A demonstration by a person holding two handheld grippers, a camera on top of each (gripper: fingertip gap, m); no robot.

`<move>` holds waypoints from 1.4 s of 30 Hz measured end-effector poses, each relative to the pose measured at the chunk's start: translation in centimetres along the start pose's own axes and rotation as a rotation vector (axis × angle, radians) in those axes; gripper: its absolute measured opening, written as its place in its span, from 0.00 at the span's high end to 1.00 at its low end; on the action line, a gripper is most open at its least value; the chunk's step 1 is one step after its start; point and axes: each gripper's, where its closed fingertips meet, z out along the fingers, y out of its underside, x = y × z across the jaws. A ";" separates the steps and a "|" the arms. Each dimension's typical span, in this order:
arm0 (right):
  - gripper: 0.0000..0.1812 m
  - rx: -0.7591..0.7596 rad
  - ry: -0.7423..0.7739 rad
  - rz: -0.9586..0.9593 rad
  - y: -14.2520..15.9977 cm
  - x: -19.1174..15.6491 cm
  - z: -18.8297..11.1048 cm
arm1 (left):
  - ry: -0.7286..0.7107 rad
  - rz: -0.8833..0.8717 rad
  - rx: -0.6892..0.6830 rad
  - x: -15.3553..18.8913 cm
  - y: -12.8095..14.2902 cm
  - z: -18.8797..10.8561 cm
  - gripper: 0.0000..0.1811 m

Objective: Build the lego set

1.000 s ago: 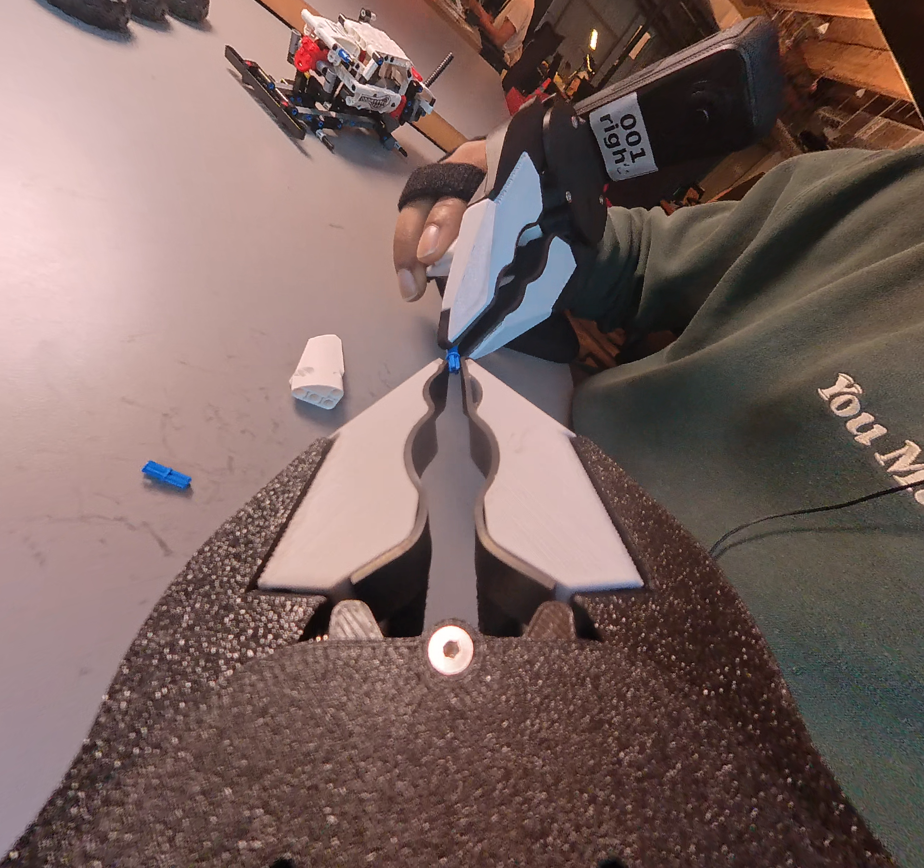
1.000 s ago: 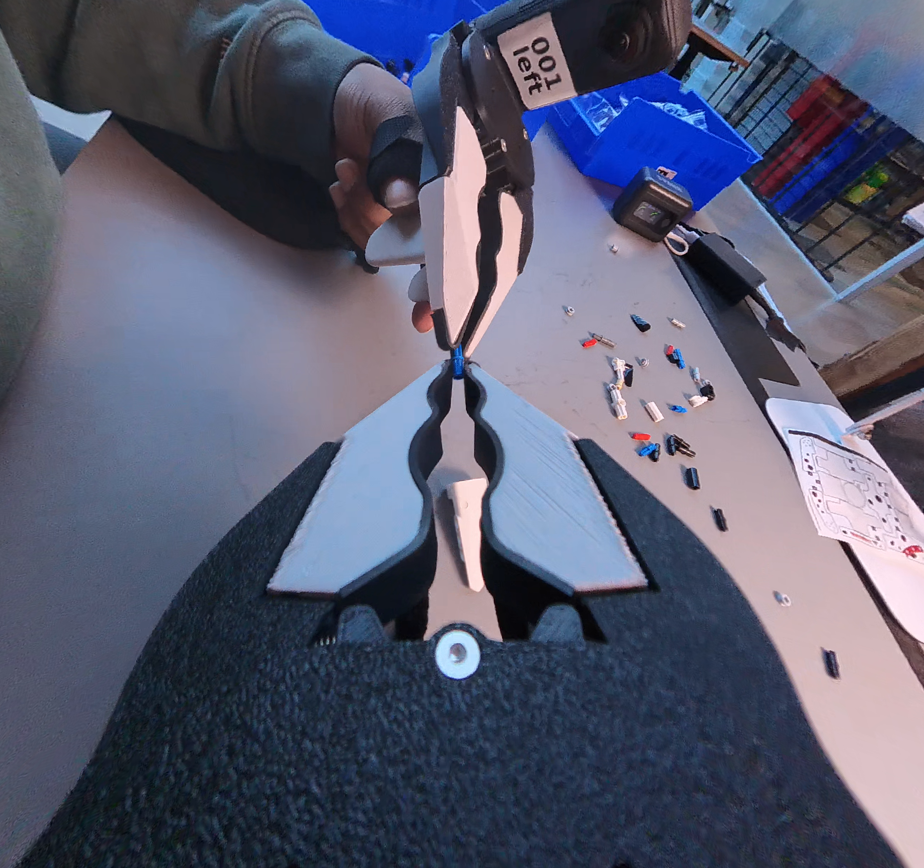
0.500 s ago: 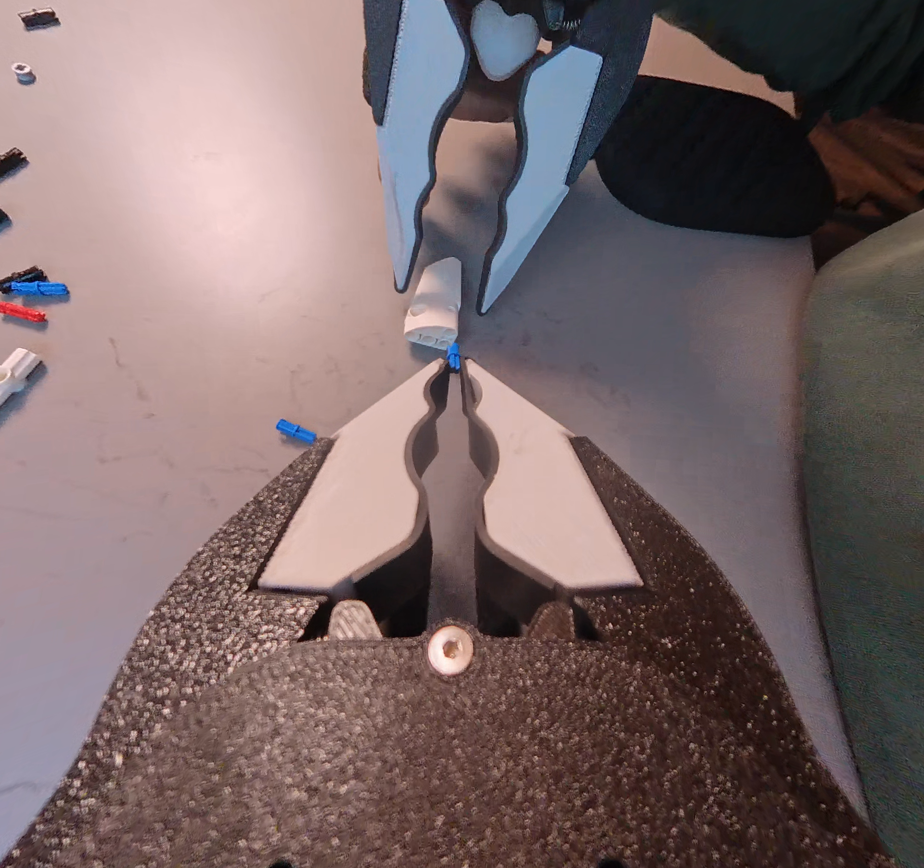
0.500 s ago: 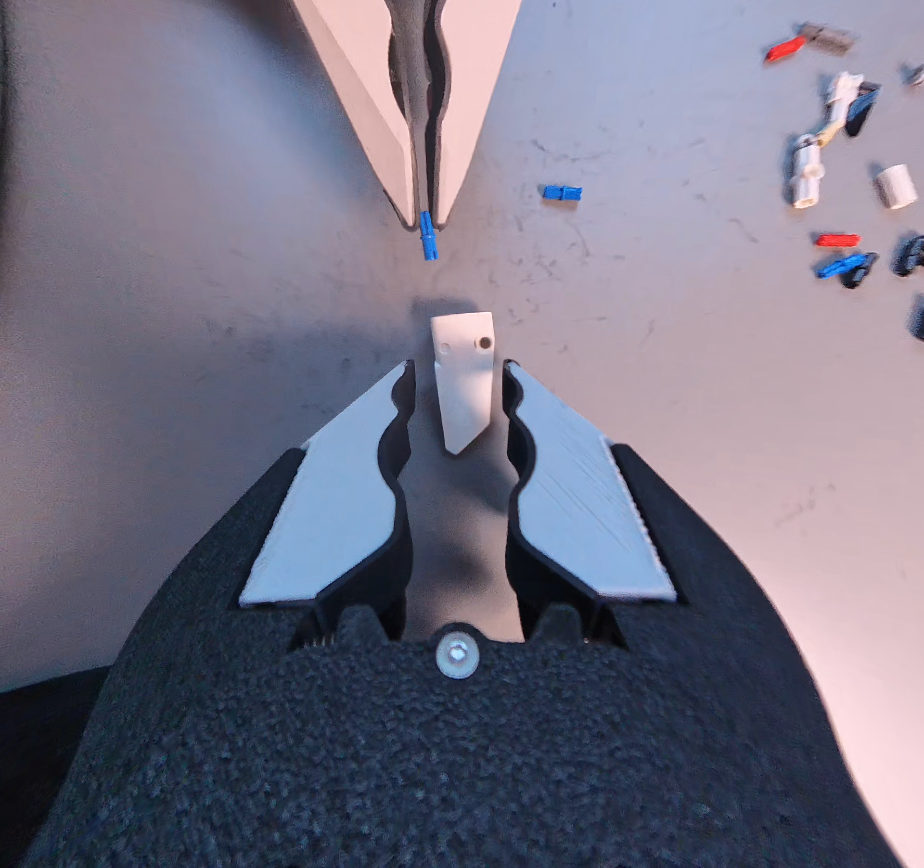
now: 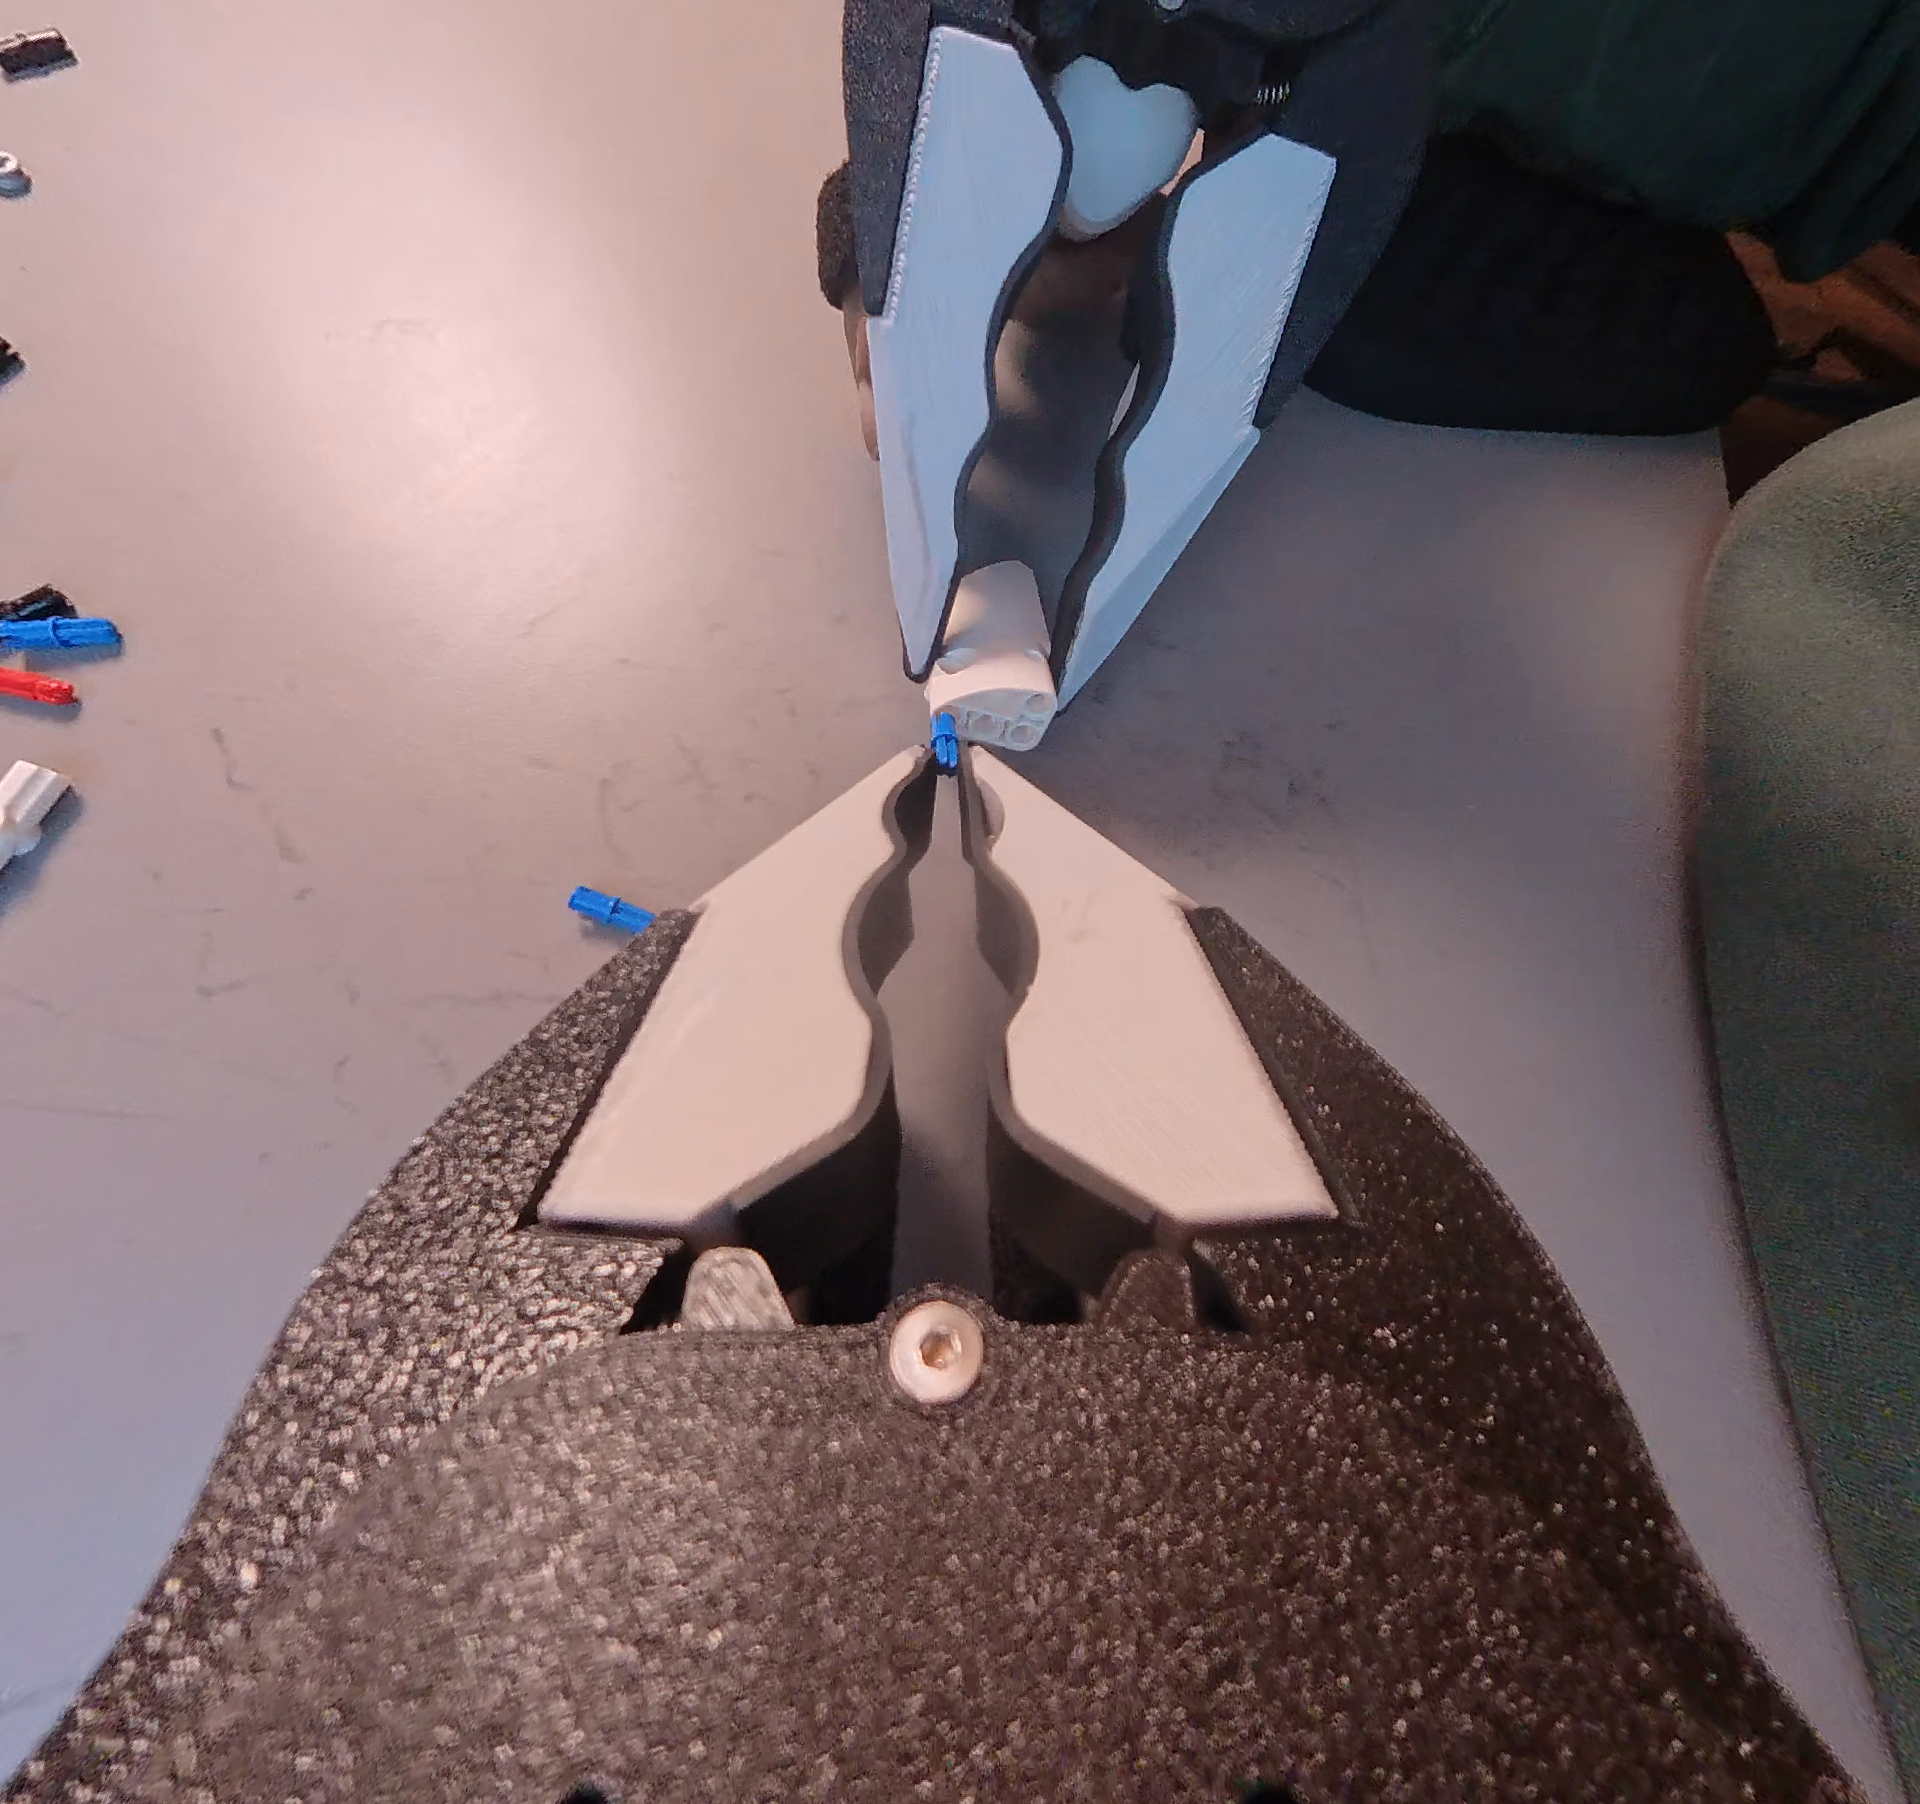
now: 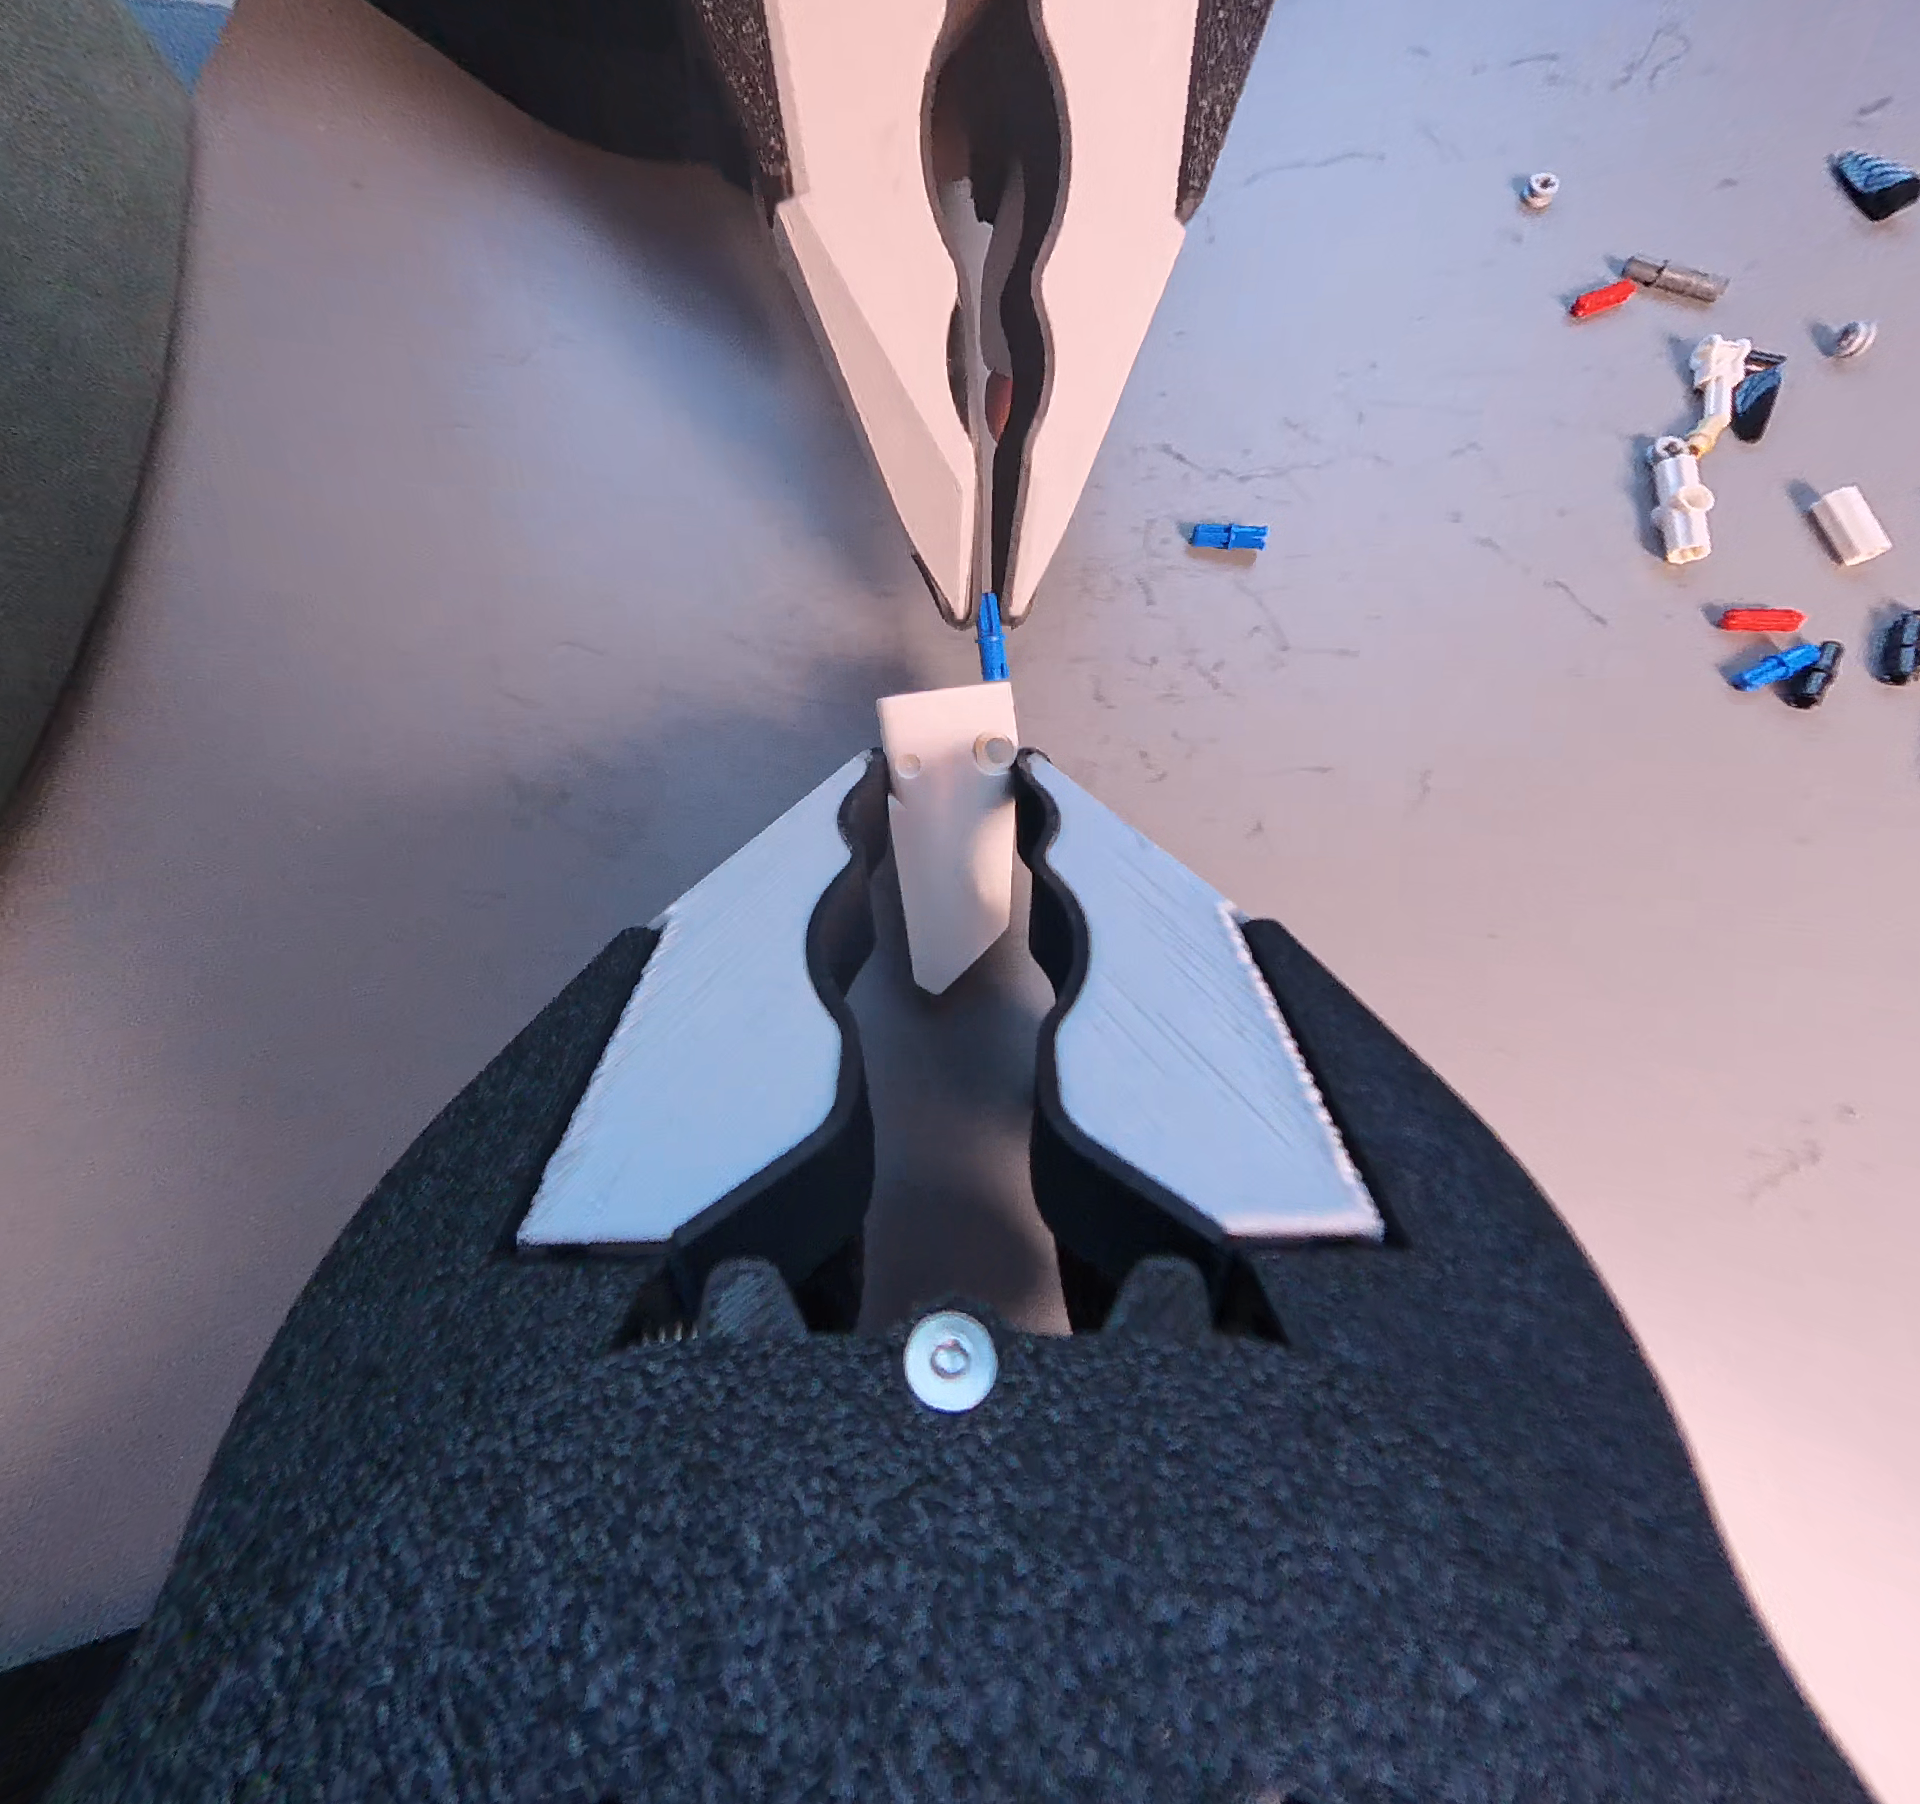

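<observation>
Left gripper (image 5: pixel 945 767) — fingers pinched nearly together on a blue pin (image 5: pixel 943 742), gripped by its rear end so the free end sticks forward, clear for insertion. In the right wrist view the same pin (image 6: pixel 992 640) juts out from the tips of the left gripper (image 6: pixel 985 611) and points down at the white piece.

Right gripper (image 6: pixel 945 767) — fingers narrowed onto a white tapered panel piece (image 6: pixel 951 819), clamped by its flanks near the broad end. The pointed end lies back between the fingers; the broad end with its holes faces outward. From the left wrist view the holed end face of the white piece (image 5: pixel 995 715) shows between the right gripper's (image 5: pixel 987 694) tips. Held this way, presumably, so the sockets stay open to the pin.

Pin tip sits at the edge of the white piece's end face, at one outer hole; touching or just short, cannot tell. Both parts are held above the grey tabletop (image 5: pixel 416 404).

Judgement: the step is seating the pin in that hole. Axes must line up; a slight tilt could jam it or twist it in the pinch.

A spare blue pin (image 6: pixel 1228 535) lies near; other loose parts (image 6: pixel 1766 507) scattered farther off.
</observation>
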 end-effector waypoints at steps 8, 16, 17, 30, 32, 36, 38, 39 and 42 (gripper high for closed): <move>0.87 0.006 0.001 -0.023 0.0 -0.3 0.0 | 0.021 0.001 0.006 0.5 -0.1 0.0 0.98; 0.87 0.110 0.002 0.003 -1.2 -0.4 -0.8 | 0.021 0.036 0.105 0.7 -1.5 -0.8 0.98; 0.87 0.145 -0.003 0.017 -1.6 -0.4 -1.2 | 0.022 0.043 0.139 0.7 -2.0 -1.1 0.98; 0.87 0.372 -0.058 0.096 -4.7 -1.0 -4.0 | 0.067 0.057 0.384 1.9 -5.4 -3.2 0.98; 0.87 0.391 -0.069 0.109 -4.9 -1.0 -4.1 | 0.071 0.064 0.404 2.1 -5.6 -3.4 0.98; 0.87 0.396 -0.043 0.090 -5.3 -0.9 -4.2 | 0.090 0.054 0.438 2.1 -5.8 -3.8 0.98; 0.87 0.387 -0.029 0.071 -5.3 -1.0 -4.1 | 0.092 0.058 0.439 2.2 -5.8 -3.8 0.98; 0.87 0.393 -0.036 0.071 -5.5 -1.2 -4.2 | 0.099 0.060 0.443 2.4 -5.9 -3.8 0.99; 0.88 0.393 -0.039 0.059 -5.5 -1.5 -4.1 | 0.101 0.062 0.452 2.8 -6.3 -3.5 0.99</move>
